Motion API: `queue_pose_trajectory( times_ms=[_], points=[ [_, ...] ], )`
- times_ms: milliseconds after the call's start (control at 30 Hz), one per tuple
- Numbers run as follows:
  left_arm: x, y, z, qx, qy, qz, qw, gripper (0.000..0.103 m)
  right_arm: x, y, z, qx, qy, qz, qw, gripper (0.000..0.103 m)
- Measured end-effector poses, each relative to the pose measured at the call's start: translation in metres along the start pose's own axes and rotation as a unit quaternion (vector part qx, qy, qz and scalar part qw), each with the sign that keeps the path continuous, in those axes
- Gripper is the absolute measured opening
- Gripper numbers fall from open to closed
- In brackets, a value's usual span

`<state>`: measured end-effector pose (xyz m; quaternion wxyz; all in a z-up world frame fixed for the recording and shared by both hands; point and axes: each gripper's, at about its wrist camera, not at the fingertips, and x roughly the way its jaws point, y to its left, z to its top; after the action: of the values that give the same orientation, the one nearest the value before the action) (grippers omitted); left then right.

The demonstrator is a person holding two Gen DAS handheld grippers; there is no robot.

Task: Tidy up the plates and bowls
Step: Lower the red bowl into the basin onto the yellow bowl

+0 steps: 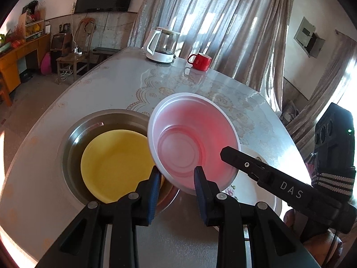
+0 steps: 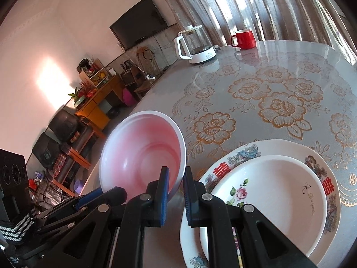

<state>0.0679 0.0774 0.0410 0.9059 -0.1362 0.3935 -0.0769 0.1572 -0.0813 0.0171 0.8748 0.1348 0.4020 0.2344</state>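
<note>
A pink bowl with a white rim (image 1: 191, 143) hangs tilted above the table. My right gripper (image 2: 176, 178) is shut on its rim, and the bowl (image 2: 142, 154) fills the left middle of the right wrist view. My left gripper (image 1: 177, 174) is open, its fingers either side of the bowl's lower edge. A yellow bowl (image 1: 116, 163) sits inside a steel basin (image 1: 73, 138) under the left gripper. A small white floral plate (image 2: 272, 198) lies on a larger patterned plate (image 2: 321, 158) at the right.
A glass kettle on a white base (image 1: 161, 44) and a red mug (image 1: 200, 61) stand at the table's far side. The lace-patterned tablecloth (image 2: 279, 102) covers the table. Curtains hang behind; a chair and cabinets stand off the left.
</note>
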Motion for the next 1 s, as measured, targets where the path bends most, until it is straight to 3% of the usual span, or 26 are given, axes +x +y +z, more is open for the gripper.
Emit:
queue_pose_trajectory(
  times_ms=[367, 567, 1000],
  points=[
    [-0.034, 0.032, 0.021, -0.018, -0.050, 0.009, 0.9986, 0.034, 0.006, 0.036, 0.020, -0.023, -0.004, 0.044, 0.999, 0.011],
    [-0.034, 0.068, 0.025, -0.073, -0.037, 0.004, 0.9966, 0.033, 0.030, 0.054, 0.025, -0.030, 0.020, 0.070, 0.997, 0.011],
    [-0.002, 0.081, -0.004, -0.081, 0.015, 0.033, 0.9960, 0.034, 0.063, 0.048, -0.002, -0.020, 0.077, 0.052, 0.995, 0.013]
  ],
)
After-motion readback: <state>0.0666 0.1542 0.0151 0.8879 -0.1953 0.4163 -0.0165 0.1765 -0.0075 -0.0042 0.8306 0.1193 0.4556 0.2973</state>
